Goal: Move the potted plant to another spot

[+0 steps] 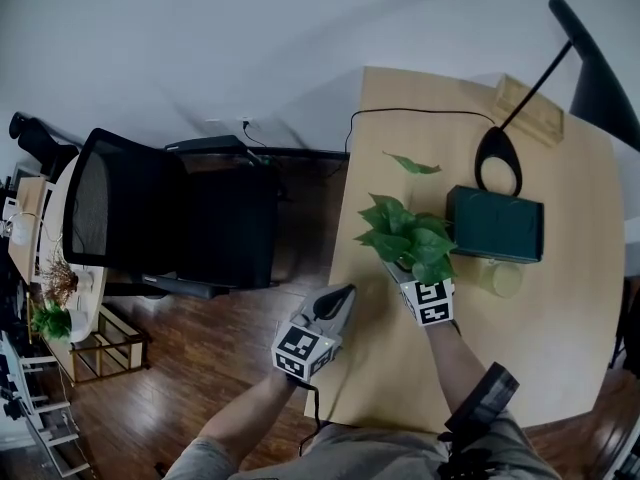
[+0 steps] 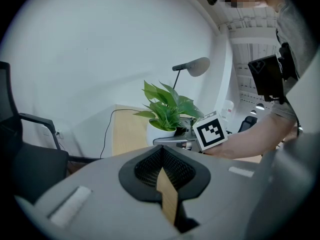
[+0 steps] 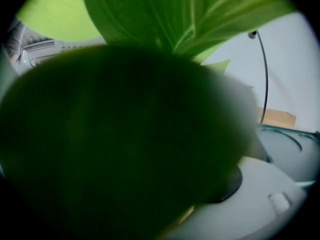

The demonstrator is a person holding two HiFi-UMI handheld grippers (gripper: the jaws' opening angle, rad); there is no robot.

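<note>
Pale wood worktop [image 1: 520,348]; potted plant [image 1: 405,236] upright nr its left edge. Right gripper [image 1: 400,276] at white pot [image 2: 157,133], jaws behind a leaf, grip unclear. Left gripper [image 1: 343,296] jaws pressed together, empty. Prob. light but top-heavy; pot rigid, slick: take pot wall, not foliage.

In the right gripper view a dark green, blurred leaf [image 3: 120,144] lies right against the lens and covers the jaws of the right tool [image 2: 172,141]. We see only a strip of its grey body at the lower right, so we cannot tell how they stand. In the head view the leafy green potted plant [image 1: 405,233] spreads over that tool's front end. Only the square-patterned marker cube [image 1: 432,302] shows. In the left gripper view the tool crosses the lower part of the round white pot [image 2: 159,132]. Far beyond the tool, the black lamp shade [image 1: 600,78] is cut by the picture's right edge.
</note>
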